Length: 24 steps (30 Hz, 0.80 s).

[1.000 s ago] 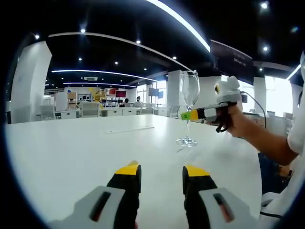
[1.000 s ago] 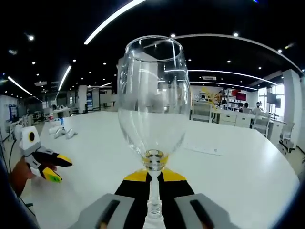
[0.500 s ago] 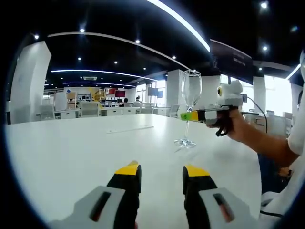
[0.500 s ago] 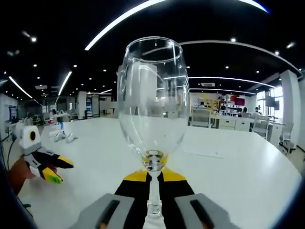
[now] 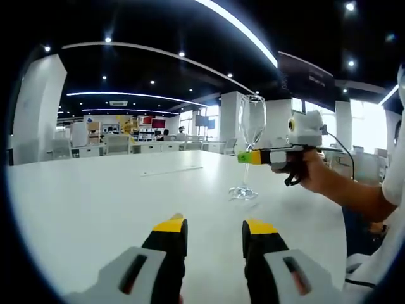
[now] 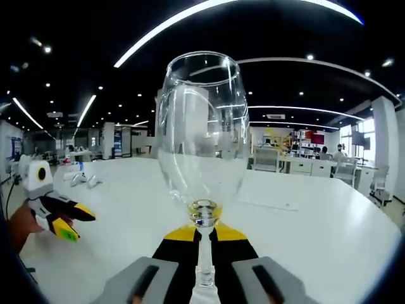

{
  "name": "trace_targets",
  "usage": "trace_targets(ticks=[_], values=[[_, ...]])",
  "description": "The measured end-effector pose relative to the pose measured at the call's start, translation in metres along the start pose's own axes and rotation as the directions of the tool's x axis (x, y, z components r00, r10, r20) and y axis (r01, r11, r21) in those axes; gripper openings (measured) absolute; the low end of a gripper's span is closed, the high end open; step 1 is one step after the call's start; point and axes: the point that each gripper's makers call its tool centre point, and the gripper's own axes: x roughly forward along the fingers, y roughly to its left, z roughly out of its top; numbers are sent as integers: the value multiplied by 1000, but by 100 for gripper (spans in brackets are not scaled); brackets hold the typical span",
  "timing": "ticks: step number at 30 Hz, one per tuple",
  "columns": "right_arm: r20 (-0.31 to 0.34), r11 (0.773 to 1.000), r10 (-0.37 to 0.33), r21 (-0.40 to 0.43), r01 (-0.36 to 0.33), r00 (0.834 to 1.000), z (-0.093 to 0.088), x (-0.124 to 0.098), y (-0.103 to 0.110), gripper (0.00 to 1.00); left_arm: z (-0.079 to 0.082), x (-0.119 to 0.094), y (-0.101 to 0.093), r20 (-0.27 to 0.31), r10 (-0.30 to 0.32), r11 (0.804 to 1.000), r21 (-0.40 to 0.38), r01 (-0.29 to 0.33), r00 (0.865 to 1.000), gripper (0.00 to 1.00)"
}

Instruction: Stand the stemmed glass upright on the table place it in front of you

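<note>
Clamping the stemmed glass (image 6: 201, 145) upright, the right hand-held gripper (image 6: 204, 244) has shifted it slightly; left hand-held gripper (image 5: 215, 229) stays parted.

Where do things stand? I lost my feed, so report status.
Right gripper shut on the glass stem. Glass upright, foot on the table. Left gripper open, holding nothing, well short of it. Nothing in the way.
</note>
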Motion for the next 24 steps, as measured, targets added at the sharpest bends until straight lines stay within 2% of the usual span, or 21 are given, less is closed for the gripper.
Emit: trace_targets(ticks=[24], values=[[-14, 1000, 7, 7, -7, 1000, -17, 8, 4, 11, -2, 0, 5, -1, 7, 1000, -7, -7, 1000, 35]])
